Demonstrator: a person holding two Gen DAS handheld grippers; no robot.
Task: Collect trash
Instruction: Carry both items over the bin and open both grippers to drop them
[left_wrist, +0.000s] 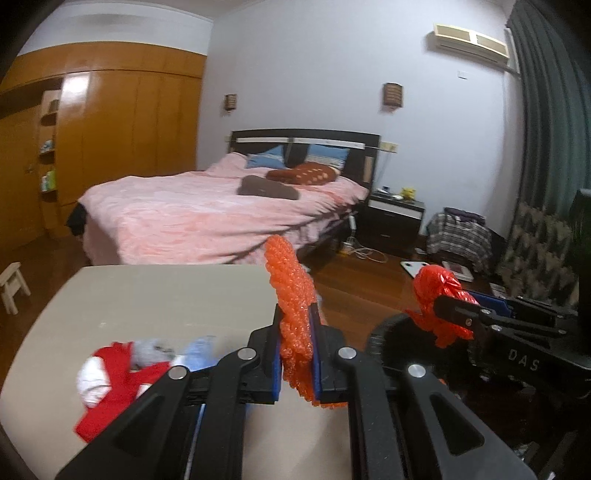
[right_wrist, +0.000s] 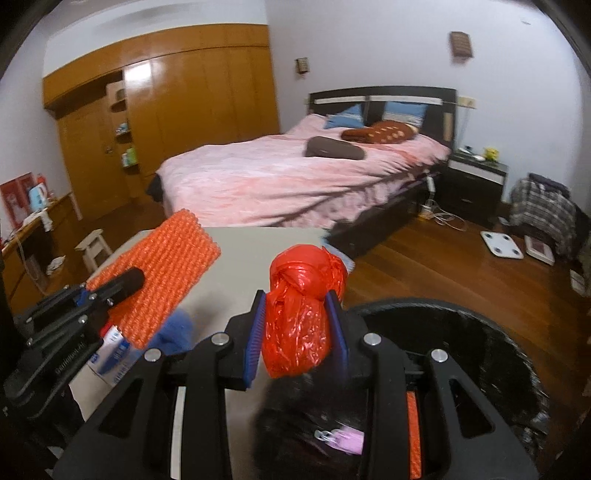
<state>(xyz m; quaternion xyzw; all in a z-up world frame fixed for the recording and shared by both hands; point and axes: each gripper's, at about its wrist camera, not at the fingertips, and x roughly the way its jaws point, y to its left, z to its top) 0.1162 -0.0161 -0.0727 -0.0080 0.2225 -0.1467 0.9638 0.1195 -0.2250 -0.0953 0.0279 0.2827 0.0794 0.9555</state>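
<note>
My left gripper (left_wrist: 297, 325) is shut on an orange bubble-wrap sheet (left_wrist: 291, 295), held upright above the beige table (left_wrist: 147, 295); it also shows in the right wrist view (right_wrist: 159, 273). My right gripper (right_wrist: 297, 306) is shut on a knotted red plastic bag (right_wrist: 299, 306), held over the black-lined trash bin (right_wrist: 480, 354). The bag also shows in the left wrist view (left_wrist: 439, 295). Red, white and blue trash (left_wrist: 118, 376) lies on the table to the left.
A bed with a pink cover (right_wrist: 295, 173) stands beyond the table. A wooden wardrobe (right_wrist: 177, 103), a white stool (right_wrist: 92, 247), a nightstand (right_wrist: 476, 181), a bathroom scale (right_wrist: 502, 245) and clothes on the wood floor surround it.
</note>
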